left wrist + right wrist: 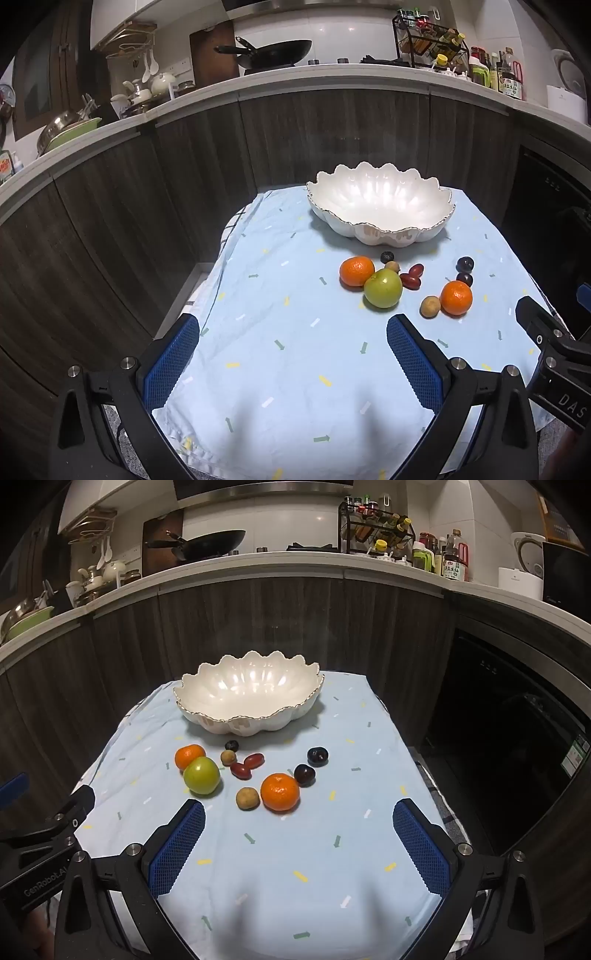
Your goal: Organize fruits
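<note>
A white scalloped bowl [380,206] [249,694] stands empty at the far side of a light blue cloth [288,354] [295,856]. In front of it lie several fruits: a green apple [383,288] [201,775], two oranges [356,271] [456,297] [280,791] [189,756], dark plums [465,264] [317,756], red dates [410,280] [254,760] and small brown fruits [430,306] [247,798]. My left gripper [293,334] is open and empty, near of the fruits. My right gripper [299,818] is open and empty, just short of the near orange.
The clothed table stands against dark wood cabinet fronts [147,192]. A counter above holds a wok [273,51], dishes and a spice rack [376,528]. A dark appliance door [517,716] is at the right. The other gripper's body shows at each view's edge [554,354] [44,849].
</note>
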A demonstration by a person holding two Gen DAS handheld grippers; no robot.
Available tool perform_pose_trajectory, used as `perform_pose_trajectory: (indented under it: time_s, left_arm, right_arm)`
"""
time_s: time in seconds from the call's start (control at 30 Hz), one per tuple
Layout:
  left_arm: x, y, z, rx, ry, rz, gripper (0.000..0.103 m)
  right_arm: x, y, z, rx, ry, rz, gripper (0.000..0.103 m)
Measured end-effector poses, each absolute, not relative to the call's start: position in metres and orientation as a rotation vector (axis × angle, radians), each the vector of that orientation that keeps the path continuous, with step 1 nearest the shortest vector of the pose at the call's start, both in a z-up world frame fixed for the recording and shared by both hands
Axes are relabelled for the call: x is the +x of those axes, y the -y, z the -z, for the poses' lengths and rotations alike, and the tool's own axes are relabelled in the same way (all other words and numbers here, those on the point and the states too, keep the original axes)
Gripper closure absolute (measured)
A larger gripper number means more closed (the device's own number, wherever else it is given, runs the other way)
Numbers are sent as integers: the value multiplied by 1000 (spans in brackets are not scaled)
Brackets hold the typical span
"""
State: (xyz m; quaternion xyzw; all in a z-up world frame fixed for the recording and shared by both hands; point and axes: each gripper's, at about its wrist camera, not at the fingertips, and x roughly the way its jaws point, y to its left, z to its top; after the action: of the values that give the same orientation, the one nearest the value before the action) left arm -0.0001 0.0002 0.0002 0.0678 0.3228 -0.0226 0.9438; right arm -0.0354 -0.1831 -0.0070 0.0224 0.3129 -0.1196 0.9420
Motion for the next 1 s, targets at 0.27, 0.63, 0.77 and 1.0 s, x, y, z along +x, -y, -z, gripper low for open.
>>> perform_pose_trajectory:
  time_s: [0.27, 0.63, 0.77, 1.0]
  left_arm:
    - [1, 2, -3, 144, -647, 40, 0]
    - [-6, 0, -9, 148, -629, 45, 0]
    - [-6, 0, -9, 147, -629, 44, 0]
    - [-7, 0, -11, 145, -624, 43, 0]
  right_arm:
    - [-36, 184, 7, 43, -639, 243, 0]
    - [-39, 184, 0, 40, -616, 242, 0]
    - [-39, 183, 0, 40, -615, 243, 0]
    - [-40, 183, -1, 41, -612, 242, 0]
